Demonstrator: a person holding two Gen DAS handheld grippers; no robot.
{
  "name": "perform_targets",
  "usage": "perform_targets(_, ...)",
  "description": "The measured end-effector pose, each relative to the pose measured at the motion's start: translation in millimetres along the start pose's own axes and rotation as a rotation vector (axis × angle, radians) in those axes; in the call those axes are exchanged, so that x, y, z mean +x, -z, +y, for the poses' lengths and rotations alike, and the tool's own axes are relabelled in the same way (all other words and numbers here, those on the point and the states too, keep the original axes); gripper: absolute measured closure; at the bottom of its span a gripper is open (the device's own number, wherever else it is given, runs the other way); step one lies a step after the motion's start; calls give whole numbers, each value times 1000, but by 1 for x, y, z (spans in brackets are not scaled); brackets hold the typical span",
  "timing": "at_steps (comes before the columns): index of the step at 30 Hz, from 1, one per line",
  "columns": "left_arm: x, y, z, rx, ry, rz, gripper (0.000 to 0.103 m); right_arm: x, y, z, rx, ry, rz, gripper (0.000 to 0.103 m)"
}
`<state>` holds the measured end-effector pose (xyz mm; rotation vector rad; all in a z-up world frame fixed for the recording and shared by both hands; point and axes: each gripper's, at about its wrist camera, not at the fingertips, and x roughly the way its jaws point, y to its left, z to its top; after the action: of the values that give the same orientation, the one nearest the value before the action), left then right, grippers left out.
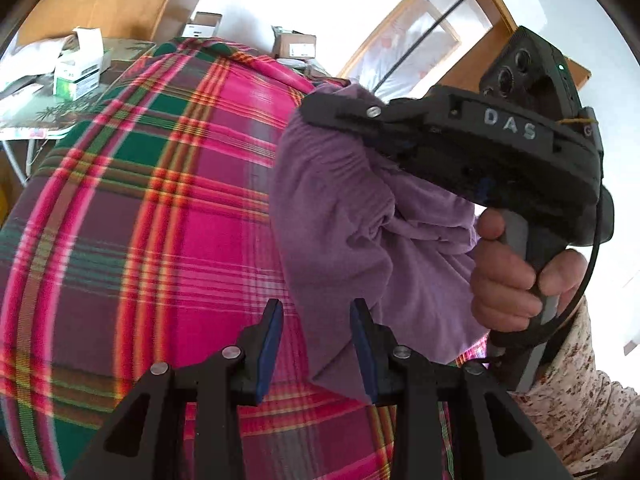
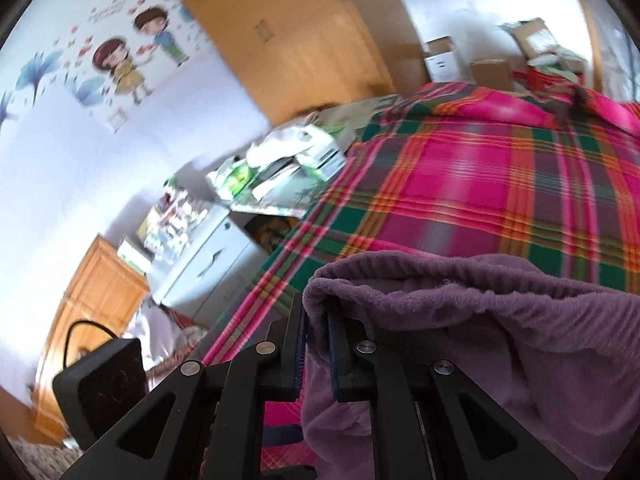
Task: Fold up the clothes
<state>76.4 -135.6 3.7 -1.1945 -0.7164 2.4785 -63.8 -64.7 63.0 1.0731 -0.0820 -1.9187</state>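
A purple fleece garment (image 1: 360,220) hangs bunched above a bed with a pink, green and orange plaid cover (image 1: 160,200). My right gripper (image 1: 320,110), held by a hand (image 1: 508,272), is shut on the garment's upper edge. In the right wrist view the purple garment (image 2: 480,340) drapes to the right from the right gripper (image 2: 316,344), whose fingers pinch its elastic hem. My left gripper (image 1: 316,344) stands open below. The garment's lower corner hangs in the gap beside the right-hand pad (image 1: 364,352), and the jaws are not closed on it.
Beyond the plaid cover (image 2: 480,184), boxes (image 1: 80,68) and papers clutter a side table (image 1: 24,120). More cardboard boxes (image 2: 492,72) stand by the wall. A white cabinet (image 2: 208,256) and a wooden wardrobe (image 2: 288,32) are on the left. A patterned sleeve (image 1: 572,392) is at lower right.
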Motion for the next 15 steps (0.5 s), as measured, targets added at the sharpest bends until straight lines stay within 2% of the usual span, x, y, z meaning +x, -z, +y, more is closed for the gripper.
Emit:
perform_targets(3, -9, -4, 11, -33, -23, -24, 68, 21, 2, 8, -37, 4, 58, 93)
perform_targets(7, -16, -10, 20, -69, -51, -41, 67, 32, 5, 18, -125, 73, 98, 89)
perform_targets(11, -17, -16, 18, -64, -77, -42, 67, 16, 3, 24, -214, 150, 81, 73)
perform_targets(15, -16, -27, 18, -93, -69, -43, 67, -20, -1, 8, -220, 225, 25, 73)
